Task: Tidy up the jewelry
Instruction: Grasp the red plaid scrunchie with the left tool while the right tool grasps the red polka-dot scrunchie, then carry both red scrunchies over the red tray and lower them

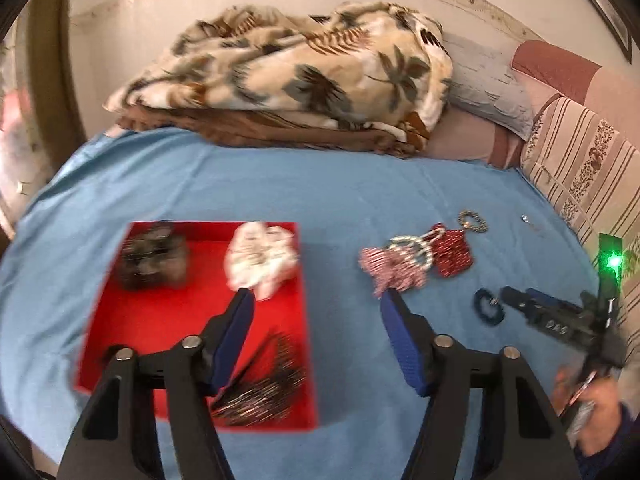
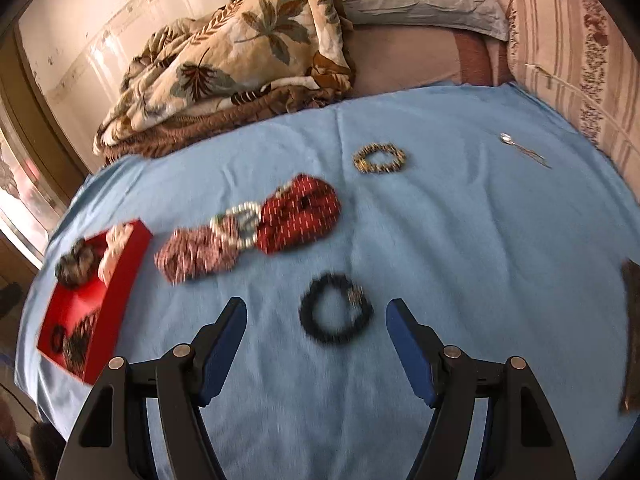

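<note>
Task partly complete. Already inside red tray (image 1: 192, 320): dark scrunchie (image 1: 154, 256), white scrunchie (image 1: 260, 258), dark beaded pieces (image 1: 260, 392). Still on blue bed sheet (image 2: 460, 260), right of tray: pink-and-red fabric pieces with pearl bracelet (image 2: 240, 222), gold bead bracelet (image 2: 379, 158) beyond, black bracelet (image 2: 336, 308) nearest, small silver pin (image 2: 520, 150) farthest from tray. Left gripper (image 1: 316, 296) above tray's right edge, jaws spread, empty. Right gripper (image 2: 316, 306) straddling black bracelet, jaws spread, not yet pinching.
</note>
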### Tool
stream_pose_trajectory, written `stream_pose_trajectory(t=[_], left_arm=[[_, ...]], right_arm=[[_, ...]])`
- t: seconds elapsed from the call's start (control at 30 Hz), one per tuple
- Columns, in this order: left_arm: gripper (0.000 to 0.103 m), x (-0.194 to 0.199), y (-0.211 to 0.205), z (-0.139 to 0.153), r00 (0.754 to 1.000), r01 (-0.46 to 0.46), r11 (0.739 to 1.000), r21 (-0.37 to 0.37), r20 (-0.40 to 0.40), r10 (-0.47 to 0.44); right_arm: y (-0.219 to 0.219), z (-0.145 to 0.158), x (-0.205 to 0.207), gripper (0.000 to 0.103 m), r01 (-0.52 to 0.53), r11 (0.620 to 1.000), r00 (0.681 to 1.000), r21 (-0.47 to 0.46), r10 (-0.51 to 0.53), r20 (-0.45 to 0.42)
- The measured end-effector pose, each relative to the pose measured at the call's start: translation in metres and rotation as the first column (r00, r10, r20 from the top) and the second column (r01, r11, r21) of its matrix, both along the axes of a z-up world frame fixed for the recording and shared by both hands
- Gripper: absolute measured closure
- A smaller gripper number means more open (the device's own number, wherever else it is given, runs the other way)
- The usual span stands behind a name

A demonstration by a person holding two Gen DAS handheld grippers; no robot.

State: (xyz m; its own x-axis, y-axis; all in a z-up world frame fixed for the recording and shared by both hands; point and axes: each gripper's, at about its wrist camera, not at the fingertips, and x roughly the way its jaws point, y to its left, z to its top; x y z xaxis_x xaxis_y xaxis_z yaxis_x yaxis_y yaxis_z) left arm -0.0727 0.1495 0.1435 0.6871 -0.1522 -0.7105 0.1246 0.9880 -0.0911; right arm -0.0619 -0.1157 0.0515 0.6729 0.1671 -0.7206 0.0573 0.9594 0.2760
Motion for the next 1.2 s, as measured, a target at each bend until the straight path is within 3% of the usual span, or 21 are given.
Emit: stream_pose_trajectory(t=[0.33, 0.47, 0.57, 0.6, 0.67, 0.7, 0.73, 0.77, 0.8, 1.2], left_arm=[[0.04, 0.095, -0.071, -0.067, 0.982, 0.012, 0.999, -0.031, -0.186, -0.018], [0.04, 0.118, -0.082, -0.092, 0.97, -0.006, 0.999, -0.049, -0.244, -0.006], [0.041, 0.127, -0.083, -0.105, 0.959, -0.019, 0.997, -0.077, -0.283, -0.004], [0.043, 0.127, -0.083, -0.107, 0.957, -0.019, 0.997, -0.078, -0.288, -0.004], [0.074, 0.128, -0.089, -0.112, 0.951, -0.008, 0.997, -0.074, -0.31, -0.016], [0.082, 0.127, -0.093, -0.114, 0.946, 0.002, 0.997, -0.074, -0.323, -0.025], [0.091, 0.126, -0.096, -0.114, 0.945, 0.006, 0.998, -0.07, -0.325, -0.029], [0.093, 0.124, -0.098, -0.112, 0.947, 0.011, 0.998, -0.062, -0.321, -0.03], [0.094, 0.122, -0.099, -0.11, 0.948, 0.011, 0.999, -0.052, -0.316, -0.027], [0.094, 0.048, -0.086, -0.051, 0.973, 0.06, 0.995, -0.083, -0.215, -0.077]], right_arm=[[-0.02, -0.032, 0.084, 0.027, -0.012, 0.994, 1.0, 0.11, 0.015, -0.023], [-0.026, -0.047, 0.106, 0.036, -0.014, 0.984, 0.998, 0.18, 0.023, -0.05], [-0.022, -0.046, 0.112, 0.037, -0.034, 0.984, 0.999, 0.175, 0.039, -0.03], [-0.021, -0.047, 0.113, 0.044, -0.042, 0.983, 0.998, 0.179, 0.048, -0.028], [-0.018, -0.048, 0.114, 0.058, -0.062, 0.979, 0.997, 0.195, 0.069, -0.03], [-0.017, -0.049, 0.115, 0.069, -0.072, 0.976, 0.996, 0.205, 0.08, -0.033], [-0.016, -0.051, 0.116, 0.075, -0.085, 0.972, 0.995, 0.221, 0.095, -0.038], [-0.014, -0.052, 0.115, 0.086, -0.092, 0.968, 0.994, 0.234, 0.105, -0.042], [-0.014, -0.051, 0.114, 0.091, -0.092, 0.967, 0.994, 0.238, 0.104, -0.039], [-0.013, -0.005, 0.053, 0.094, -0.045, 0.98, 0.997, 0.192, 0.033, 0.067]])
